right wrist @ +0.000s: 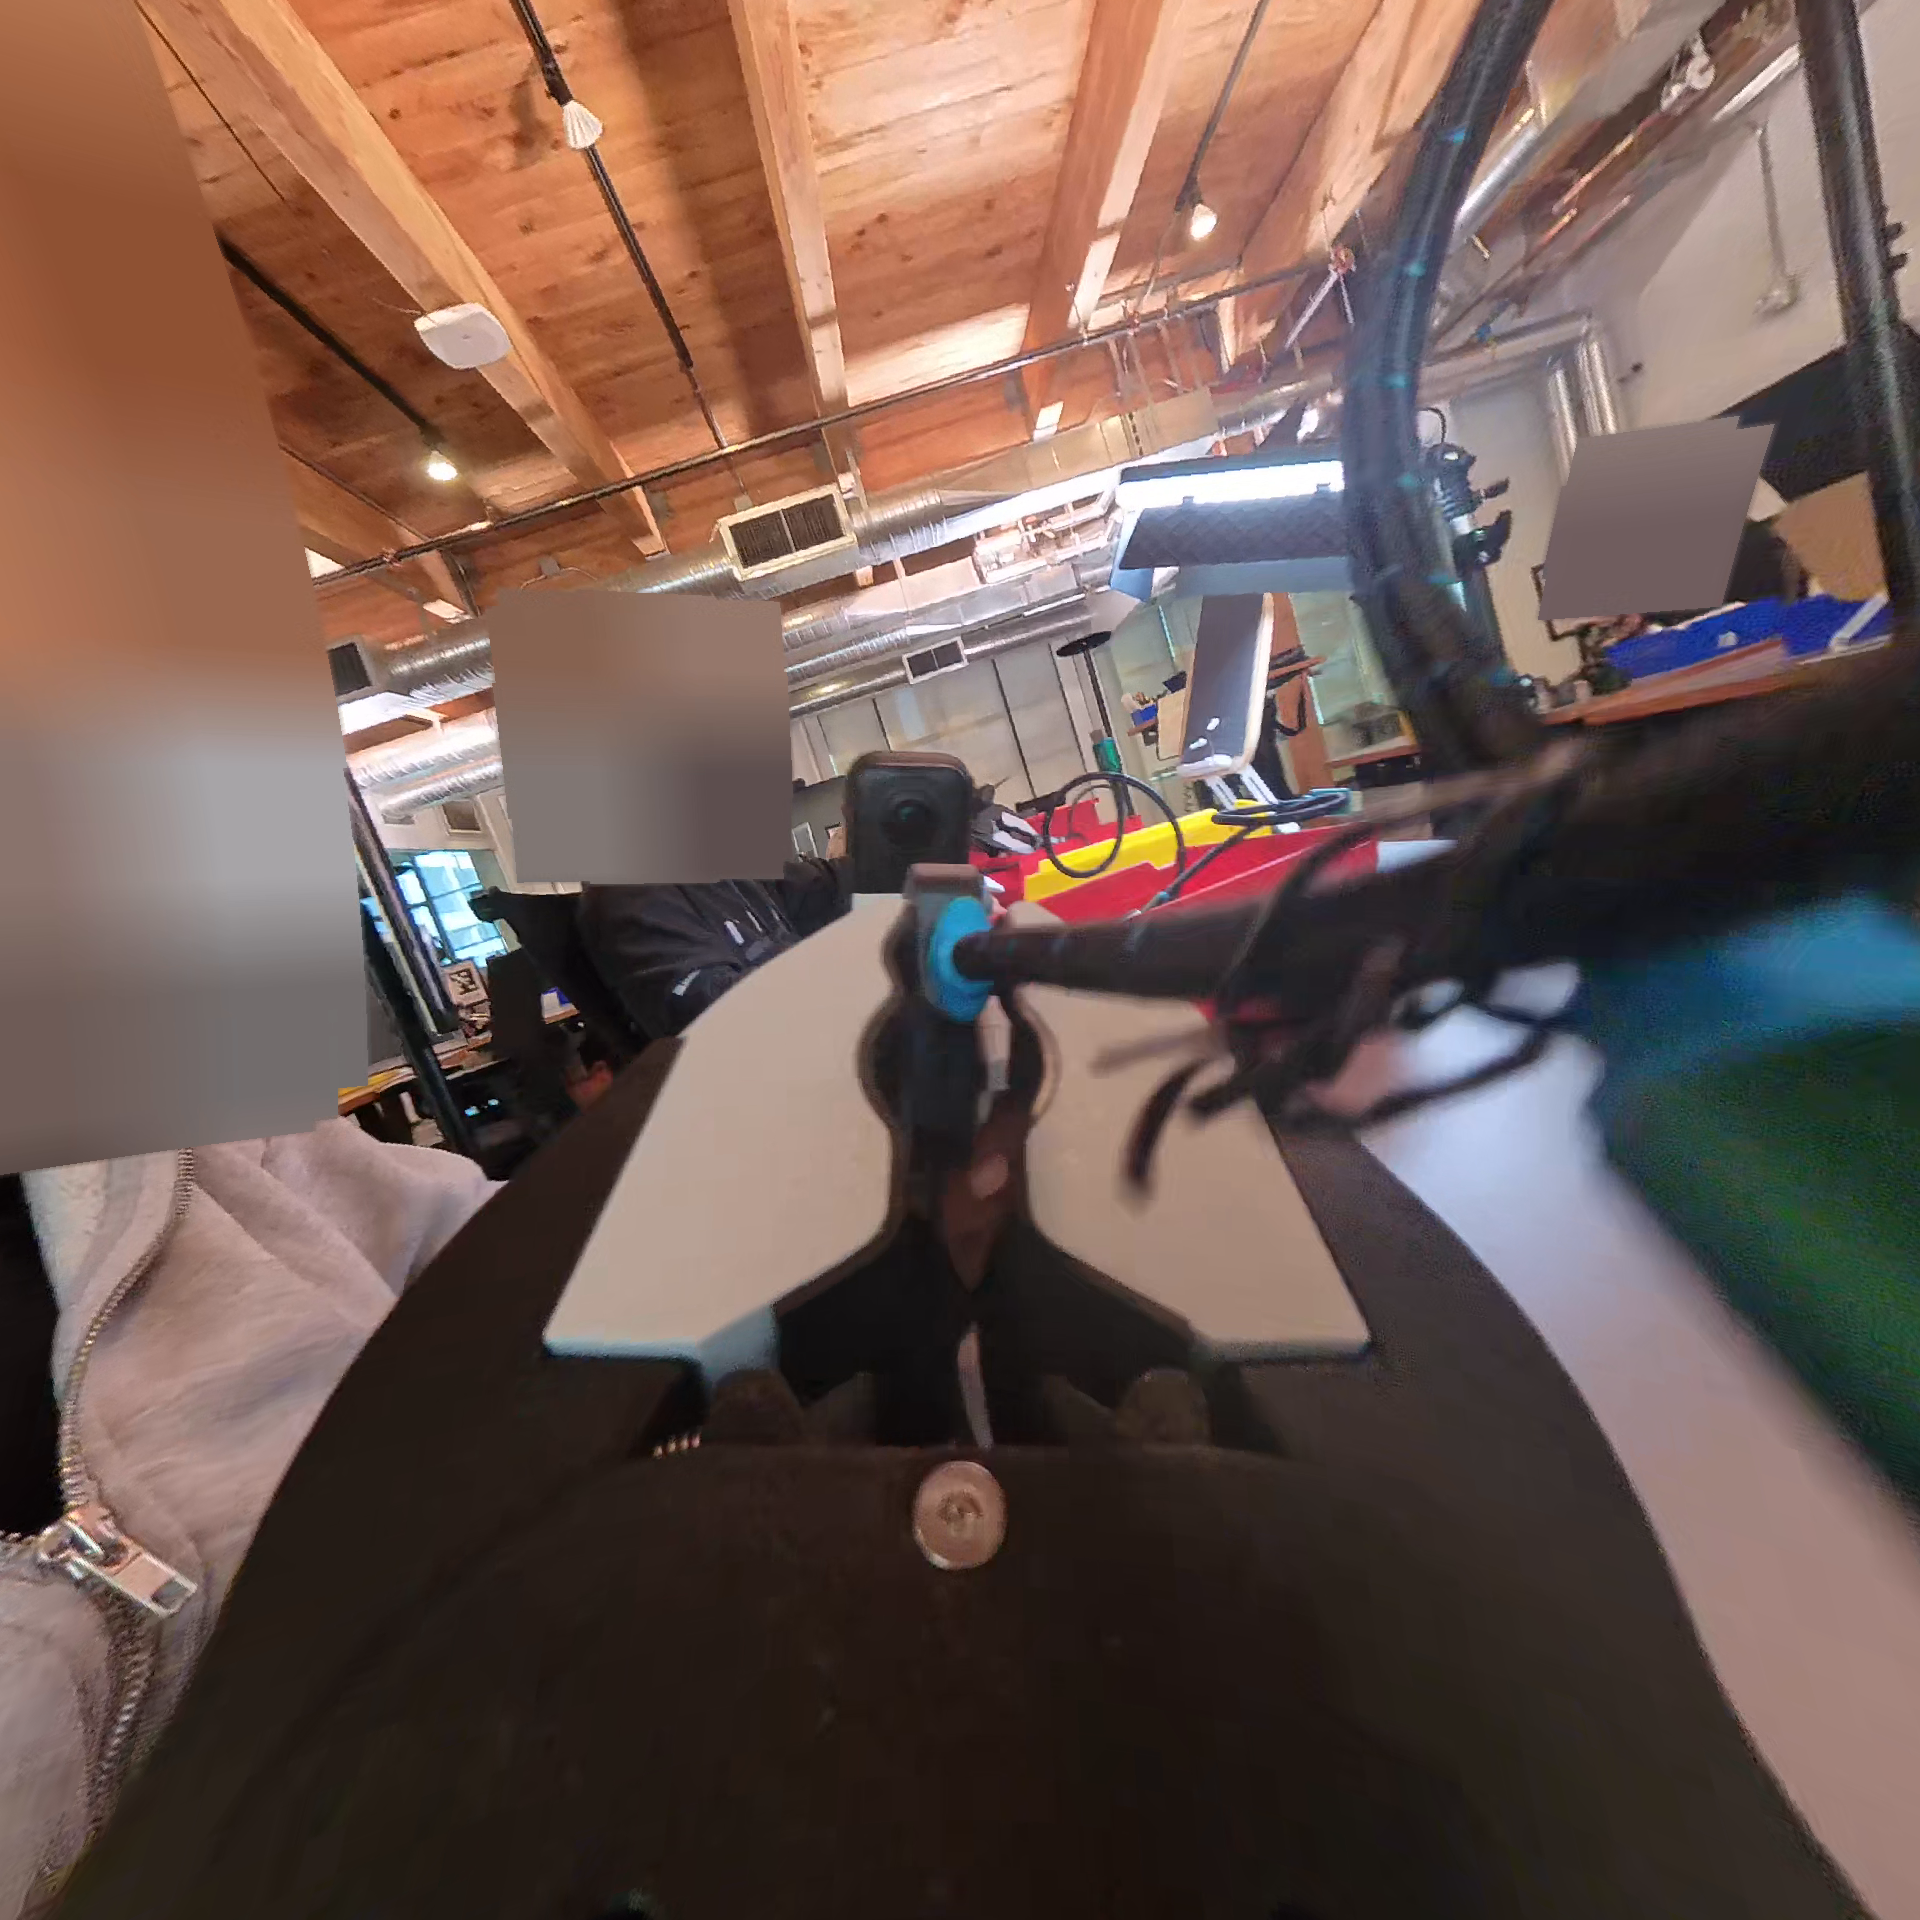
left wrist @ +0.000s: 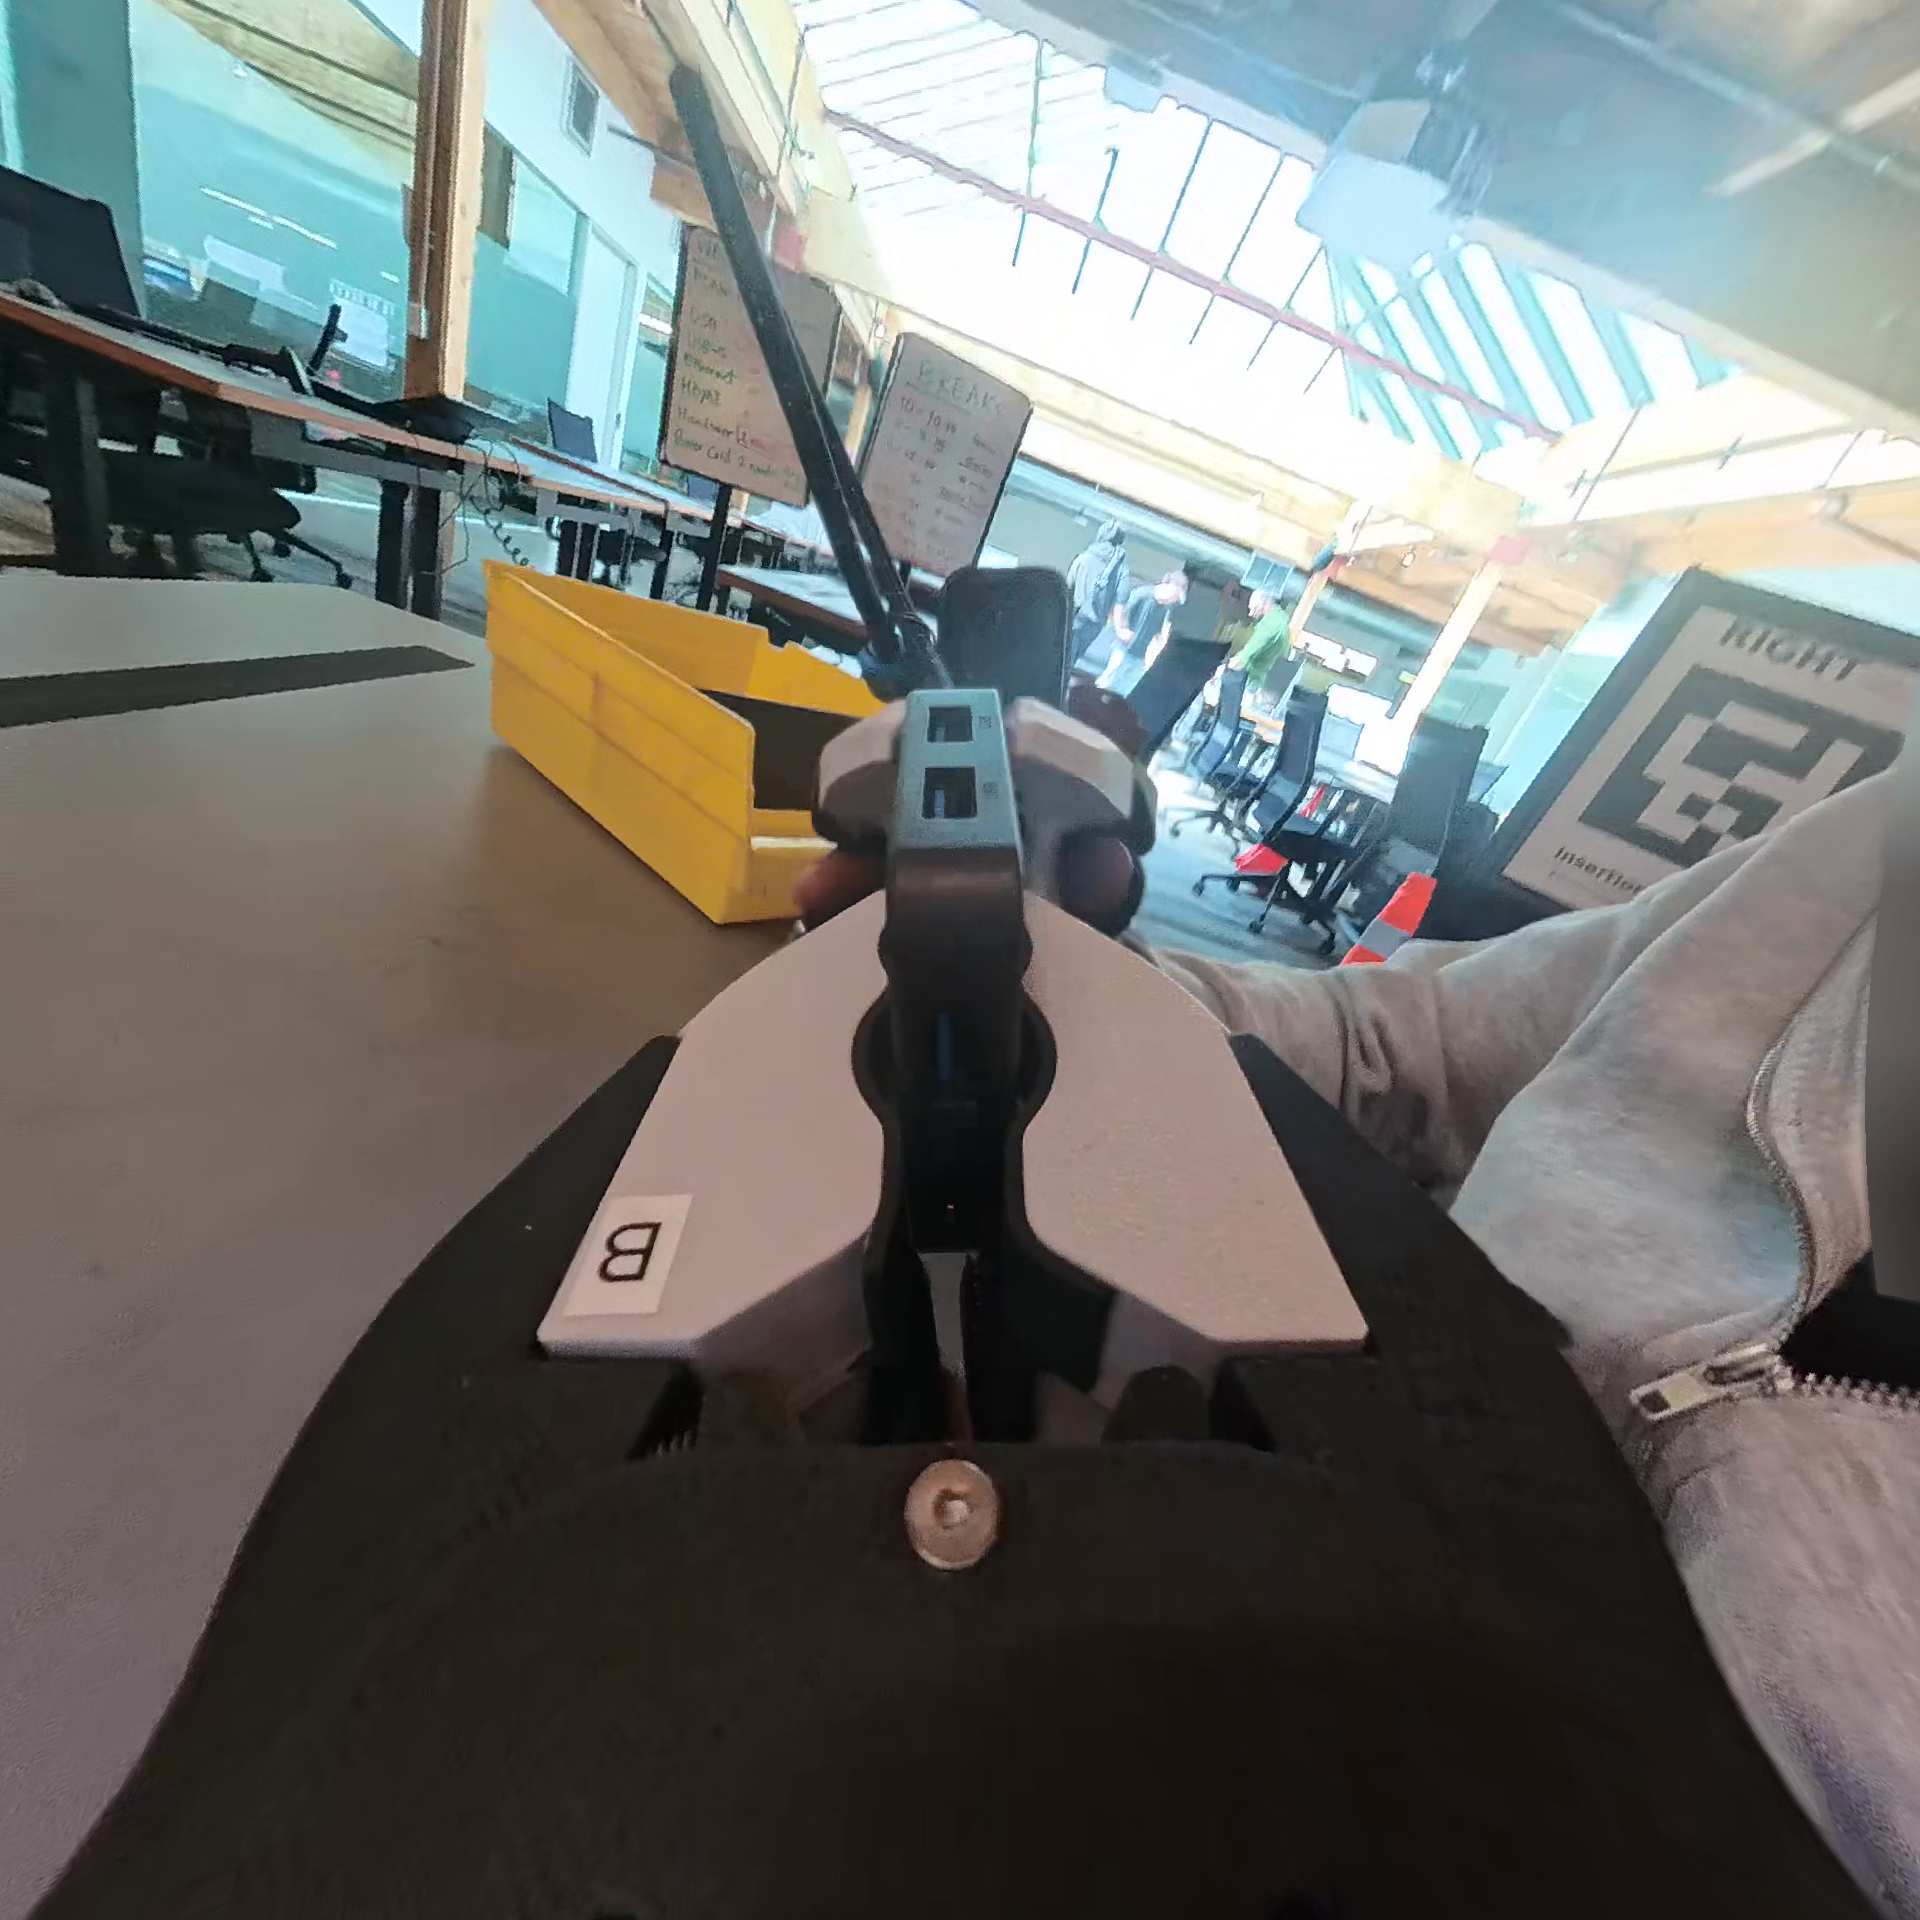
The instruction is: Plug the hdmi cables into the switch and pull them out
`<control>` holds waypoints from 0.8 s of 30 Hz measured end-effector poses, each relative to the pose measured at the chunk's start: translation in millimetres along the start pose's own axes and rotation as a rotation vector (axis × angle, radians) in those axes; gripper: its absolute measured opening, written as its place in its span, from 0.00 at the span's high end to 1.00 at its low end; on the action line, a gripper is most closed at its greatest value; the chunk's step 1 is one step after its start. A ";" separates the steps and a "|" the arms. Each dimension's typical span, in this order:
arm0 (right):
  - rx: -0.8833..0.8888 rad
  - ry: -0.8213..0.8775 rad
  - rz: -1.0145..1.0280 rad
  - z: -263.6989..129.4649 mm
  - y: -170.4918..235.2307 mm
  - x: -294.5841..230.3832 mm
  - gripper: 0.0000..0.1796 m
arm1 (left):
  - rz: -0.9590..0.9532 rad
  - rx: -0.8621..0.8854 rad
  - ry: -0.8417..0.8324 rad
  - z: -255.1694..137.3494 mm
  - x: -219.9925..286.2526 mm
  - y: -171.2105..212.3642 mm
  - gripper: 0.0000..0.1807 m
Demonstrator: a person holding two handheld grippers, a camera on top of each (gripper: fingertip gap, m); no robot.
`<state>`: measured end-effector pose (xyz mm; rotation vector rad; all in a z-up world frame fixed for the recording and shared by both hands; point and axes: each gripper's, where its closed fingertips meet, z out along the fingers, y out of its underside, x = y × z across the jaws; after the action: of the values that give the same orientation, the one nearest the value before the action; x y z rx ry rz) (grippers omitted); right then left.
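My left gripper (left wrist: 951,920) is shut on the grey-blue HDMI switch (left wrist: 945,769) and holds it on edge above the table, two empty ports facing the camera. Facing it is my right gripper (left wrist: 1070,753), whose camera (left wrist: 1003,623) shows just behind the switch. In the right wrist view my right gripper (right wrist: 951,1049) is shut on an HDMI plug with a blue collar (right wrist: 951,961), right at the switch's end (right wrist: 945,888). Its black braided cable (right wrist: 1122,951) runs off to the right; in the left wrist view the cable (left wrist: 769,312) rises up-left. I cannot tell whether the plug is seated.
A yellow bin (left wrist: 623,727) stands on the grey table (left wrist: 260,987) to the left. A square-patterned marker board (left wrist: 1714,769) and a grey hoodie sleeve (left wrist: 1558,1091) are on the right. Red and yellow bins (right wrist: 1122,862) lie beyond, with a blurred green-blue object (right wrist: 1766,1091) close right.
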<state>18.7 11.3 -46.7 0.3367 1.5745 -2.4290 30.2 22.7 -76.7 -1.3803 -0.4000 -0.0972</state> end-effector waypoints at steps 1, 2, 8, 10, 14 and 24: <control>-0.003 -0.009 -0.016 -1.1 -0.2 -0.9 0.93 | 0.012 -0.011 0.005 0.7 1.7 1.6 0.93; -0.010 -0.020 -0.032 -1.7 -0.2 -2.4 0.93 | 0.017 -0.010 0.010 1.1 3.0 1.6 0.93; -0.100 -0.051 -0.084 -3.7 -4.2 -6.4 0.94 | 0.022 0.026 0.012 3.9 5.8 -5.0 0.93; -0.132 -0.061 -0.117 -4.0 -6.4 -10.0 0.94 | 0.033 0.047 0.027 3.7 8.7 -10.5 0.93; -0.148 -0.074 -0.171 -0.9 -10.4 -20.9 0.93 | 0.101 0.106 0.052 1.0 18.3 -21.0 0.93; -0.127 -0.145 -0.278 6.1 -22.0 -47.6 0.94 | 0.310 0.250 0.063 -3.3 44.8 -43.9 0.93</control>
<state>56.6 17.5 -10.5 -0.0858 1.8010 -2.4658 59.5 18.2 -21.3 -1.1738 -0.1359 0.1590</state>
